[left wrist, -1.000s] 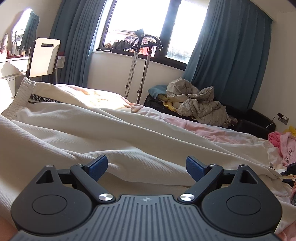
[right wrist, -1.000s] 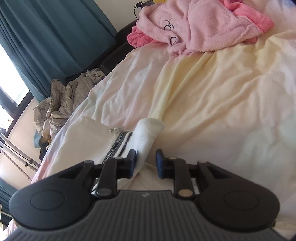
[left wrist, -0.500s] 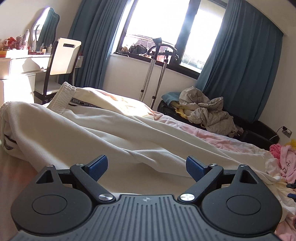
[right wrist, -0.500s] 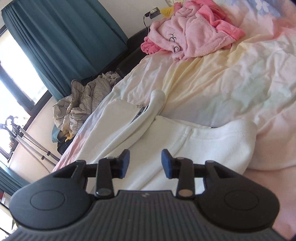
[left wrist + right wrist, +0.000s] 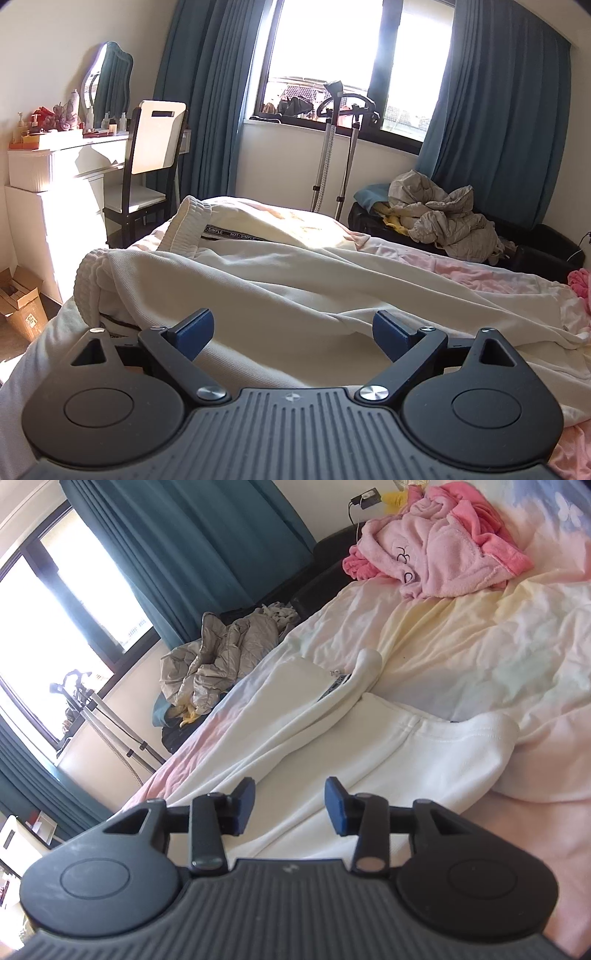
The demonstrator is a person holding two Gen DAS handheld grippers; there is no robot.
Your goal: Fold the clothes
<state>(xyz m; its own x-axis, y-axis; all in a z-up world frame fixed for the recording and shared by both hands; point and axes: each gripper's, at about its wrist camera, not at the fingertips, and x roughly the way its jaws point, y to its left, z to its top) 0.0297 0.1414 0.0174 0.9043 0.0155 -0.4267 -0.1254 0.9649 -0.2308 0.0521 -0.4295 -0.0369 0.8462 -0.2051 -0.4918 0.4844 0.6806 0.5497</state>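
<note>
A pair of cream-white sweatpants (image 5: 280,280) lies spread across the bed, with its elastic waistband and black printed tape at the far left. In the right wrist view the same pants (image 5: 332,738) lie folded over, a cuffed leg end pointing toward the pillows. My left gripper (image 5: 291,328) is open and empty, just above the cloth. My right gripper (image 5: 289,806) is open and empty, hovering over the pants' near edge.
A pink robe (image 5: 436,550) lies heaped at the head of the bed. A grey jacket (image 5: 439,218) sits on a black bench beyond the bed. A chair (image 5: 147,177), a white dresser (image 5: 48,184) and a garment steamer pole (image 5: 328,147) stand by the window.
My right gripper let go of the white cuff, opened wider and pulled back. My left gripper stayed open and drew back and up, so more of the pants' left edge shows.
</note>
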